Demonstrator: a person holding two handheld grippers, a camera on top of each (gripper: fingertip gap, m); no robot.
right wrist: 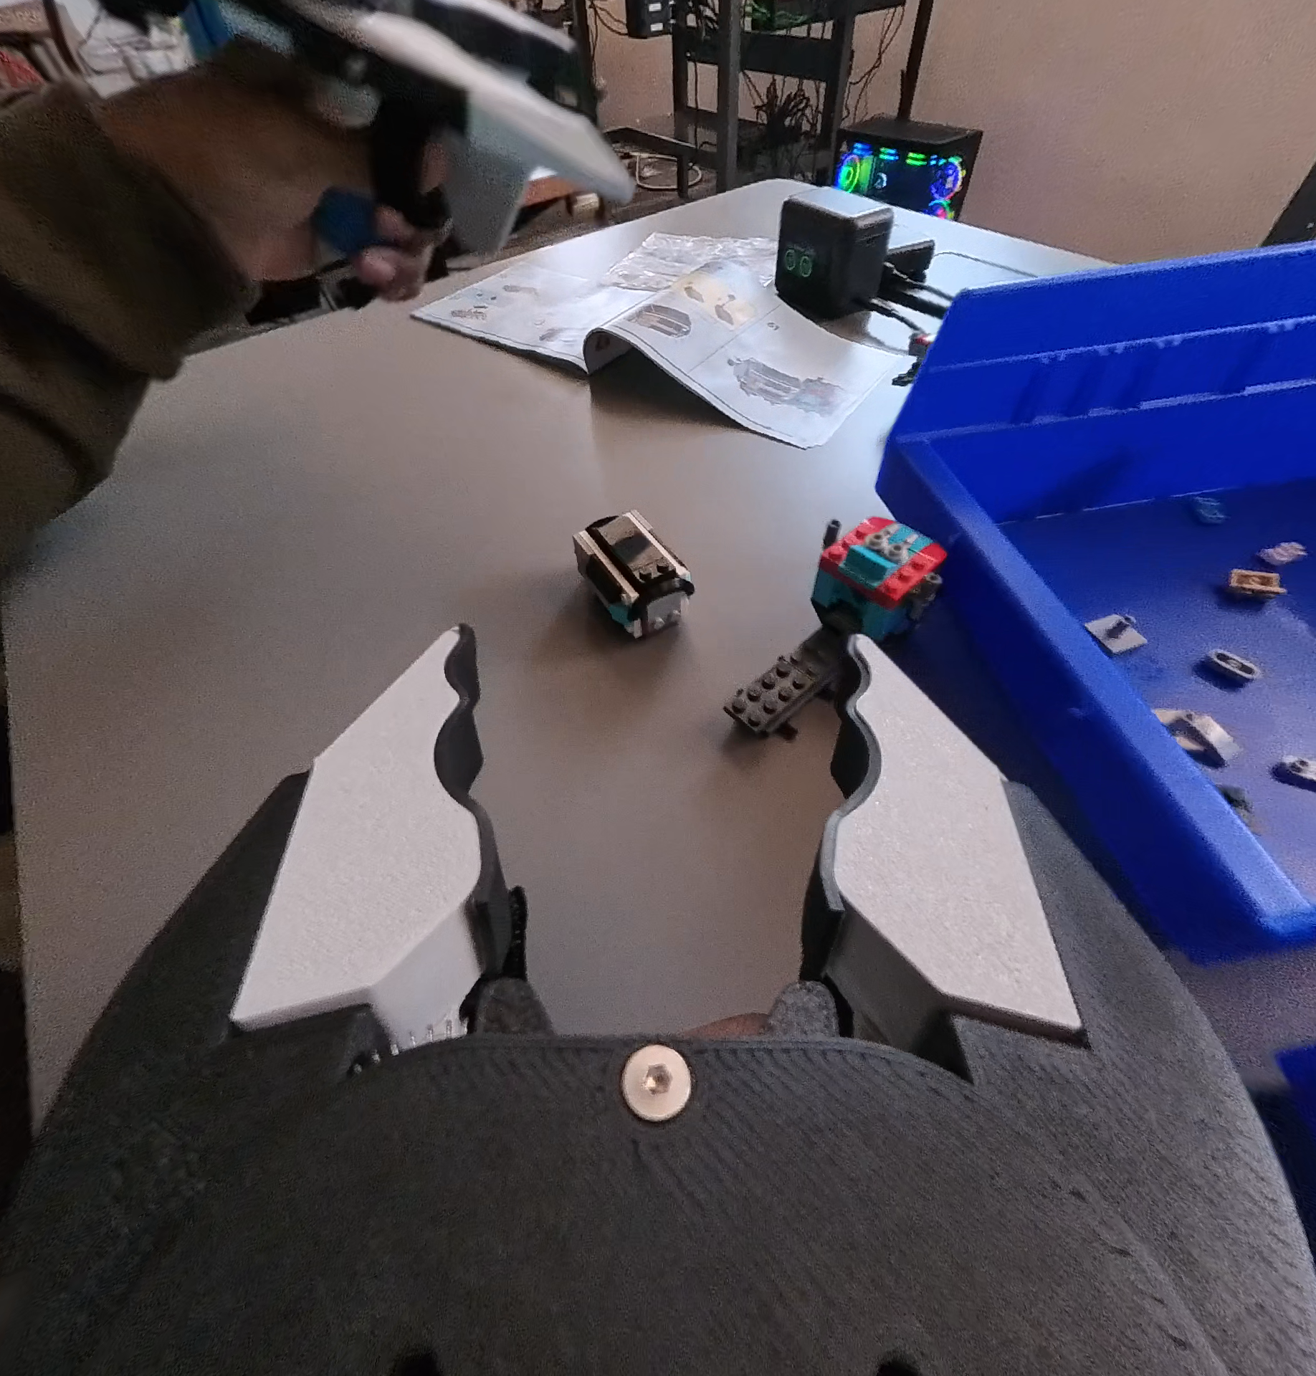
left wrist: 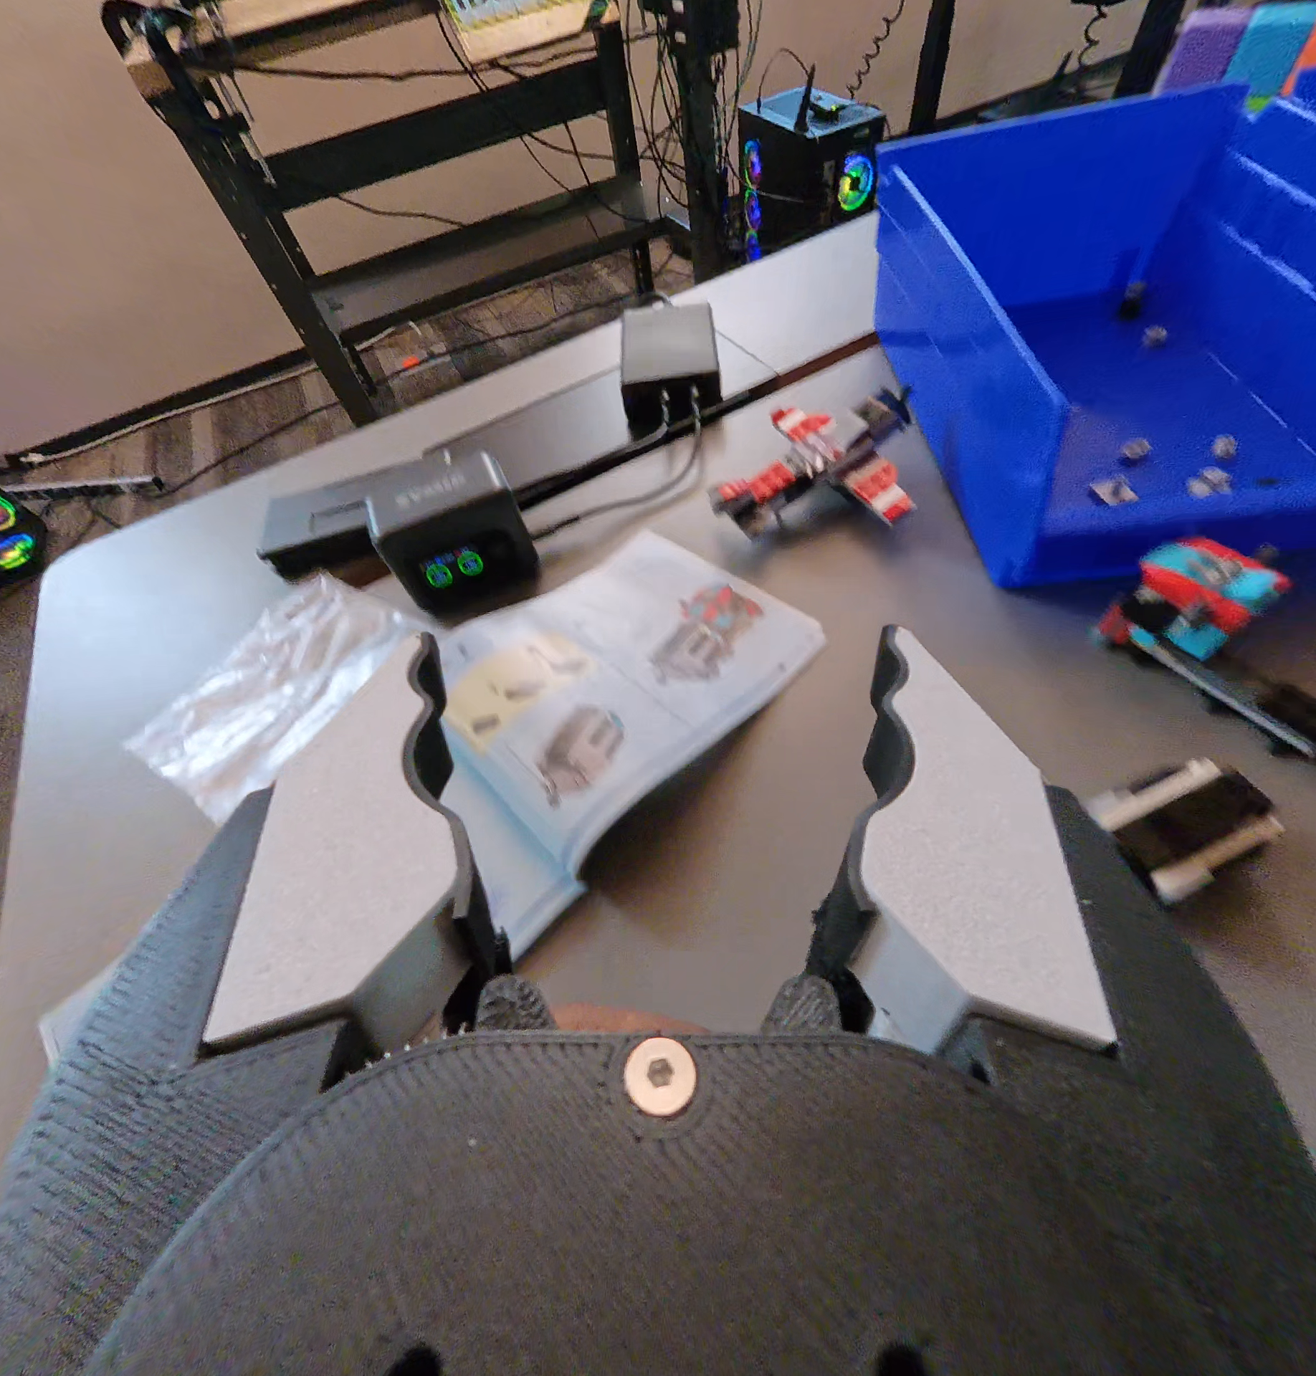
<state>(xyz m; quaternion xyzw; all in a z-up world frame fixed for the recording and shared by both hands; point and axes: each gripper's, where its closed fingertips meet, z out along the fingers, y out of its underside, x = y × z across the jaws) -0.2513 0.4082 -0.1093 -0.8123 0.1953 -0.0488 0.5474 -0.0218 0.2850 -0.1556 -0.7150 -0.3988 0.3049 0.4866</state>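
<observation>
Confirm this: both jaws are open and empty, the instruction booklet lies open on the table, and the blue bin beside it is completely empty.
Not quite. The blue bin is not empty: several small loose bricks lie on its floor, as the right wrist view shows. The rest stands: the left gripper and right gripper are open and empty, and the instruction booklet lies open on the table.

On the surface (right wrist: 342, 484), a booklet (right wrist: 714, 335) lies open before a charger box (right wrist: 834, 253). A bin (right wrist: 1087, 670) stands on the right with small bricks (right wrist: 1228, 663) in it. Two brick models (right wrist: 633, 573) sit left of the bin.
</observation>
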